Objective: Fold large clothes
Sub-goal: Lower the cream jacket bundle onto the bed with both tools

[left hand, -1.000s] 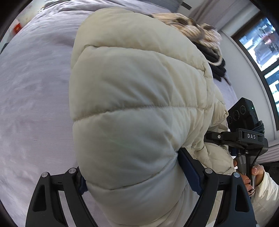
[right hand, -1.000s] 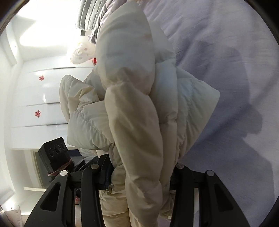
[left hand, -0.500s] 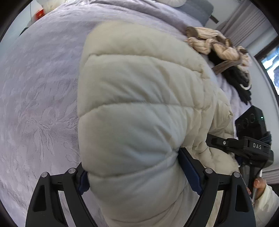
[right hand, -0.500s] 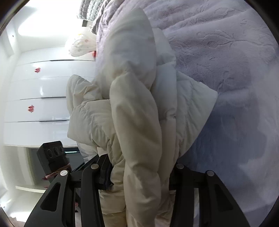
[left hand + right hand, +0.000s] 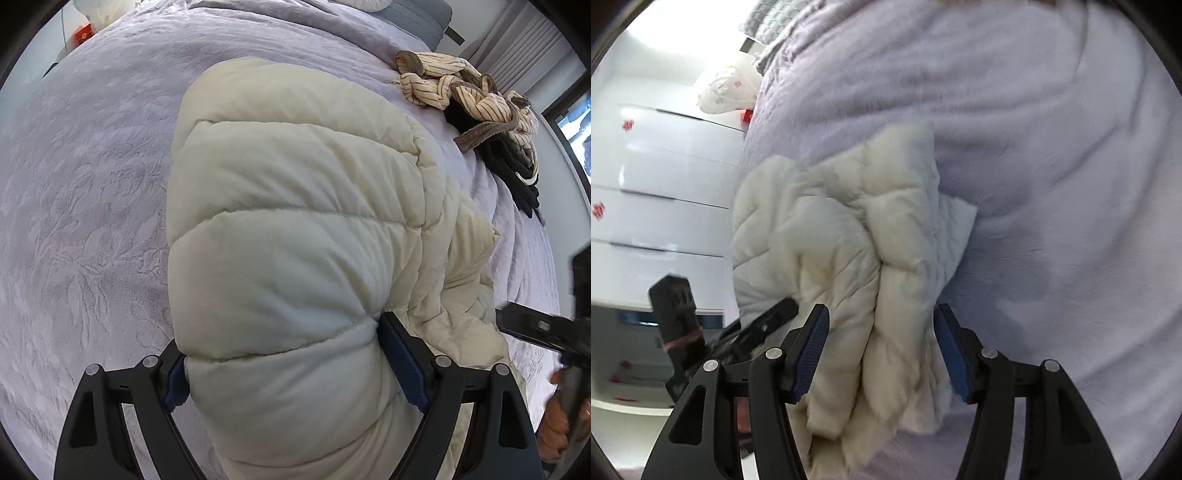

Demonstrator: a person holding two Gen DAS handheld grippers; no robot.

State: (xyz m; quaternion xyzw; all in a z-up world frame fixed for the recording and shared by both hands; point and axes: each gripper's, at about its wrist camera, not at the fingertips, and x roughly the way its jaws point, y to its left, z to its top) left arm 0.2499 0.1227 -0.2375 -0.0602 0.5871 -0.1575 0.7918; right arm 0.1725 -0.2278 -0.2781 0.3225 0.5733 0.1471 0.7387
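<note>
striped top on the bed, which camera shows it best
The left wrist view: the striped top lies crumpled at the upper right, on the bedspread beyond the puffer jacket, partly over dark clothes. The right wrist view shows only a blurred sliver at its top edge, if that.

Left wrist view looks steeply down, close on the cream puffer jacket [image 5: 295, 229], bedspread [image 5: 92, 184] at nine o'clock. Right wrist view shares jacket [image 5: 842, 236] and bedspread [image 5: 1052, 166], close too.
</note>
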